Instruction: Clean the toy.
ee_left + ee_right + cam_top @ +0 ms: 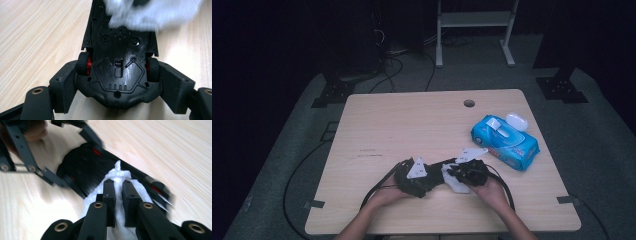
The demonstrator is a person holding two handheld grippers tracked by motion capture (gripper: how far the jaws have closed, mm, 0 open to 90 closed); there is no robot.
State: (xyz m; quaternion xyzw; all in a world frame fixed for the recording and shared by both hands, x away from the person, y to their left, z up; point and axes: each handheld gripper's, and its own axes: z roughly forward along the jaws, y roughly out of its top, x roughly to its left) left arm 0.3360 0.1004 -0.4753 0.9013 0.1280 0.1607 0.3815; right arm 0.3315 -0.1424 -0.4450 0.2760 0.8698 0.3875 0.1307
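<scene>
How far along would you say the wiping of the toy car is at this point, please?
Done: a white wipe is out and pinched in the right gripper, and the left gripper clamps the black toy car underside up. In hand: the wipe is rubbing one end of the underside. Left: the underside near the red-hubbed wheels. The blue wipes pack lies on the table.

one toy car (117, 67), one white wipe (117, 195), one wipes pack (504, 142), one white case (516, 121)

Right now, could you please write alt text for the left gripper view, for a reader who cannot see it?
The left gripper clamps a black toy car upside down between its two jaws, with red wheel hubs showing. A blurred white wipe lies on the car's far end, above a light wooden table.
</scene>
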